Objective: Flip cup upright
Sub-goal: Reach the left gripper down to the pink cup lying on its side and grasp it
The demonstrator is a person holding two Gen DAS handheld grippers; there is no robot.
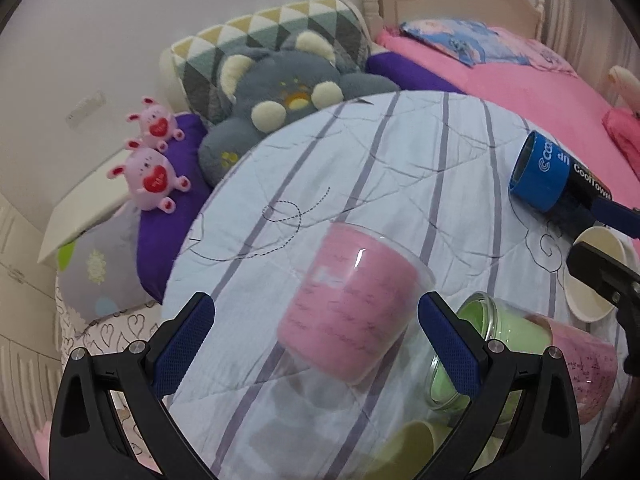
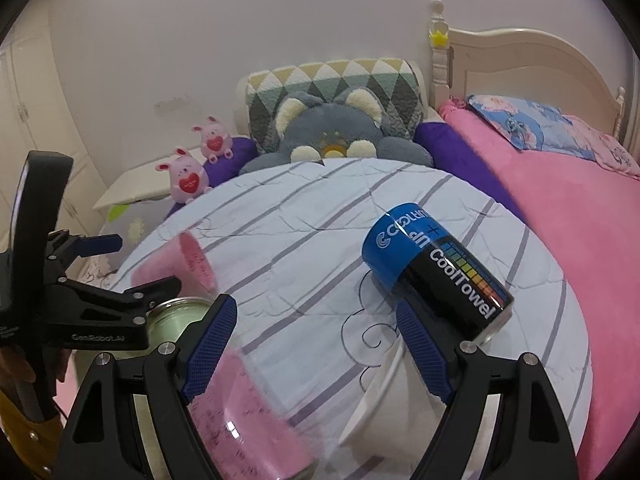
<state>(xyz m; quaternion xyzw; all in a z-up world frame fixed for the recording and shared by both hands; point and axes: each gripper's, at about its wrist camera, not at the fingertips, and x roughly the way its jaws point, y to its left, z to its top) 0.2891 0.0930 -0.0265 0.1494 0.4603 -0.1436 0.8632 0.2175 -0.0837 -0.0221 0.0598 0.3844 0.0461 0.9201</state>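
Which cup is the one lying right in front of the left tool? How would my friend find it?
Look at the white quilt with grey stripes on the bed. Near its middle, a pink cup lies tipped on its side, just ahead of the open left tool. Unlike the green jar beside it, it is pink with faint dark handwriting.

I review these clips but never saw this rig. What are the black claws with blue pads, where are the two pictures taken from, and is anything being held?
Each claw is a hand-held gripper with a camera looking along its fingers. One picture is from the left gripper, the other from the right gripper. Both are open and hold nothing. On the striped quilt lie a pink cup on its side between the left fingers, a green glass jar, a second pink cup, a white cup and a blue-and-black CoolTowel can.
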